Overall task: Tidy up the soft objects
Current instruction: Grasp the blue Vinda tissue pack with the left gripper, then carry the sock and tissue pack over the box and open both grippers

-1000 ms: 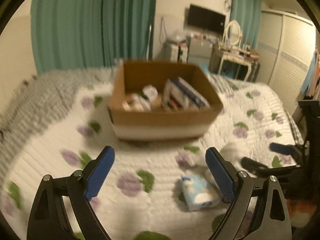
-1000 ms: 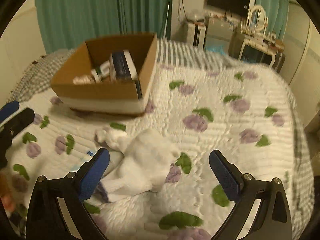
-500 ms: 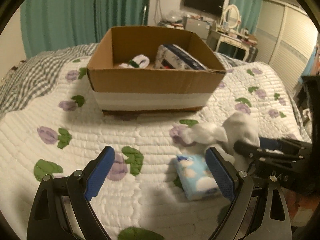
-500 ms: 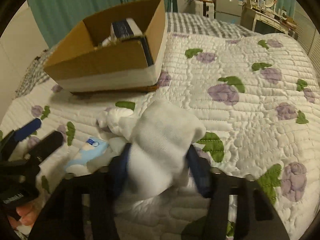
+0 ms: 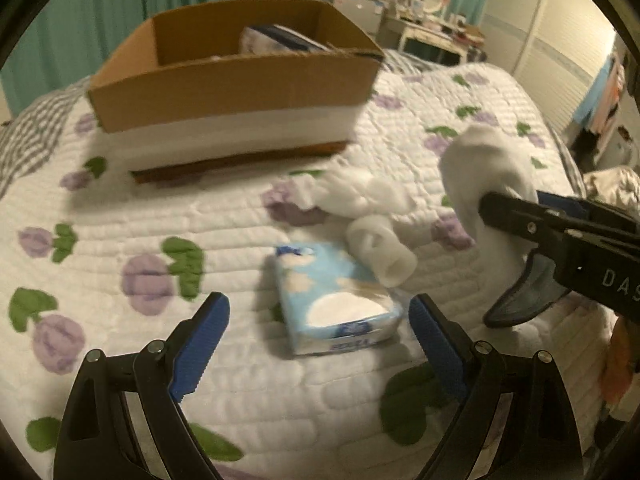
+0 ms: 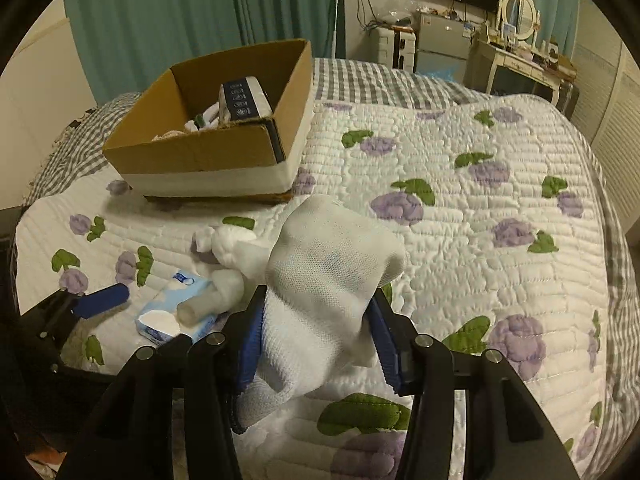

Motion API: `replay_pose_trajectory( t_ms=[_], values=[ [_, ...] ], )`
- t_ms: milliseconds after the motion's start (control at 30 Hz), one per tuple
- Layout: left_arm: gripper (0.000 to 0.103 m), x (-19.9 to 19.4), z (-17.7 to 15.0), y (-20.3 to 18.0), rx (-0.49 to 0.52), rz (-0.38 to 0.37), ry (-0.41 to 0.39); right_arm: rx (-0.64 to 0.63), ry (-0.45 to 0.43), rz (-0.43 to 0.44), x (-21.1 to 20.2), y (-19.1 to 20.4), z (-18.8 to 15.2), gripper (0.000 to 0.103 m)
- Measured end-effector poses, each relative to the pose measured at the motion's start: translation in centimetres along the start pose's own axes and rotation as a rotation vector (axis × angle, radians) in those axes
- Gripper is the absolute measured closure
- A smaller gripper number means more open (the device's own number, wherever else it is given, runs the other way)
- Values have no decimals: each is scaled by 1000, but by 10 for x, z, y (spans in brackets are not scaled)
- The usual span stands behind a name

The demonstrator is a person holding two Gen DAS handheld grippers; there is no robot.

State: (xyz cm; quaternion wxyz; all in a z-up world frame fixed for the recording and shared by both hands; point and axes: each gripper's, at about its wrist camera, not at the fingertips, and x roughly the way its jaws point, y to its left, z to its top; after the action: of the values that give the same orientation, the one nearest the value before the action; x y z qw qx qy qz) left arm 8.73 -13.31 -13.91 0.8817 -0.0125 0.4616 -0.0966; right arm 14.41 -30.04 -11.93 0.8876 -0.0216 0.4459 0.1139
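Between the closing blue pads of the right gripper (image 6: 316, 344): white sock (image 6: 328, 272), toe toward the cardboard box (image 6: 208, 152), cuff hidden under the jaws. Left gripper (image 5: 318, 342) wide open, empty, over a tissue pack (image 5: 336, 300). Crumpled white socks (image 5: 360, 196) just beyond, blurred. Floral quilt (image 6: 480, 240); teal curtains (image 6: 180, 16).

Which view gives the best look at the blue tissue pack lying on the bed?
The left wrist view. The tissue pack lies whole and near centre, its top and printed front edge visible, with one end of a white roll resting on it. The right wrist view shows the pack small, at an angle and partly covered by that roll.
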Motion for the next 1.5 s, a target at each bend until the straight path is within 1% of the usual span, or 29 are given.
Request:
replay_pose_trajectory(
  t_ms=[67,100,133,200,267,400,600,700,867,1067,1167,1300,1400,1500],
  values=[
    [13,7,-1,-2,8,-15,19,6,3,8,1,-2,-1,55],
    [20,12,-2,-3,11,-11,30,8,7,11,2,-2,-1,55],
    [24,14,-2,-3,12,-12,33,9,7,12,2,-2,-1,55],
    [41,17,-1,-2,12,-22,34,8,10,13,3,-1,-2,55],
    [45,17,0,-2,17,-38,28,12,17,17,5,-1,-2,55],
    [49,9,-1,-4,41,-27,4,28,13,26,2,-2,-3,55],
    [50,-23,-2,1,41,7,-70,30,-25,26,-19,3,-5,55],
    [52,-46,-3,4,30,6,-120,23,-52,25,-36,10,-5,55],
    [52,-83,-5,2,48,11,-203,-3,-109,12,-68,23,-3,55],
    [52,-121,10,7,59,18,-277,-46,-169,22,-100,42,9,55],
    [52,-137,20,11,69,37,-308,-70,-208,31,-112,51,22,55],
    [52,-156,43,21,86,88,-356,-107,-254,40,-122,61,49,55],
    [52,-162,64,28,94,118,-376,-126,-274,42,-124,67,72,55],
    [52,-160,89,33,102,135,-396,-133,-290,54,-118,72,101,55]
  ],
)
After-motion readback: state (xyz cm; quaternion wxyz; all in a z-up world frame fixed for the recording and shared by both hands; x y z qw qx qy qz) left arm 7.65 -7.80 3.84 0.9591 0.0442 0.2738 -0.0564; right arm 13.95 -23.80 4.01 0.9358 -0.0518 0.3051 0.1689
